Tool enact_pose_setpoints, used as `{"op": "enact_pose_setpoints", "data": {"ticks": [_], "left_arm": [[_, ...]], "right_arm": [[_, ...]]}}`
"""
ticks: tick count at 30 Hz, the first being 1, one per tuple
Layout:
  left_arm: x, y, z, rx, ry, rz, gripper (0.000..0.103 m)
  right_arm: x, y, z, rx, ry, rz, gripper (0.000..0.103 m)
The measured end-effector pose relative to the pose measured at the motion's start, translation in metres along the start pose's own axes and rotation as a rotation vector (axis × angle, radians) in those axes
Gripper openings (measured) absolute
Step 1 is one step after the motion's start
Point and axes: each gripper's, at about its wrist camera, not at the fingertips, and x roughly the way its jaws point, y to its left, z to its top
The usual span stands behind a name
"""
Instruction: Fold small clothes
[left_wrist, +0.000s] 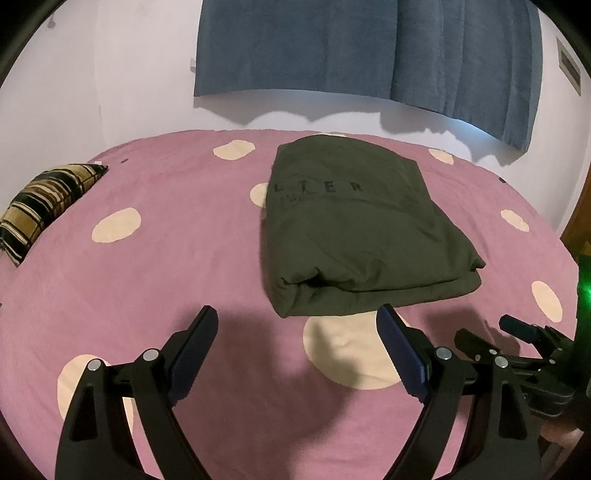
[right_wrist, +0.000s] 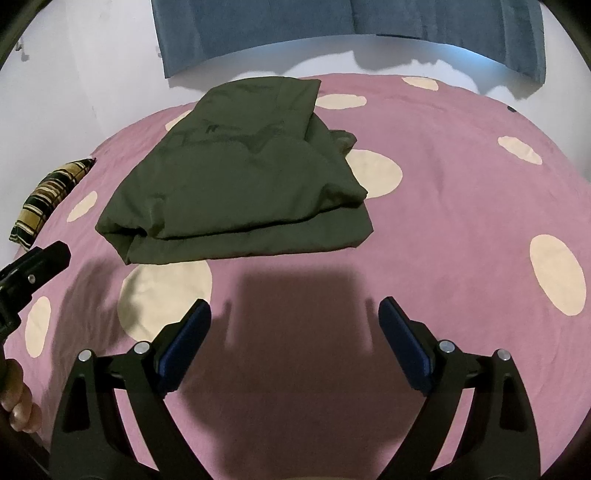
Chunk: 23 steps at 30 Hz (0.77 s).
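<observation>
Both spread and empty, left gripper (left_wrist: 297, 325) and right gripper (right_wrist: 295, 317) face the soft, light, floppy green garment (left_wrist: 347, 225) mid-bed (left_wrist: 166, 266); best pinched at its near folded-edge corners.

Left gripper (left_wrist: 297, 315): fingers spread wide, nothing between them.
Right gripper (right_wrist: 295, 308): fingers spread wide, nothing between them.
Position: side by side, apart.

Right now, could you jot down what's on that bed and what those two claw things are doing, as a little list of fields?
surface: pink bedspread with cream dots
garment: dark green garment, folded into a bundle, lying on the bedspread
left gripper: open, empty, short of the garment's near edge
right gripper: open, empty, also short of the garment
pillow: plaid pillow at the bed's left edge
behind the bed: blue curtain on a white wall
</observation>
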Motion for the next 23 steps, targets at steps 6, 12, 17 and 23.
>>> {"op": "enact_pose_setpoints", "data": {"ticks": [6, 12, 17, 23], "left_arm": [[0.001, -0.003, 0.000, 0.008, 0.006, -0.005, 0.087], [-0.008, -0.002, -0.002, -0.032, -0.045, -0.040, 0.090], [-0.021, 0.014, 0.014, -0.064, -0.102, -0.064, 0.090], [0.017, 0.081, 0.058, -0.156, -0.088, 0.063, 0.090]], "right_arm": [[0.001, 0.000, 0.000, 0.000, 0.006, 0.001, 0.092], [0.003, 0.002, -0.003, -0.006, 0.012, 0.005, 0.092], [0.001, -0.001, -0.002, 0.008, 0.016, 0.026, 0.092], [-0.015, -0.030, 0.026, 0.059, -0.034, 0.053, 0.092]]}}
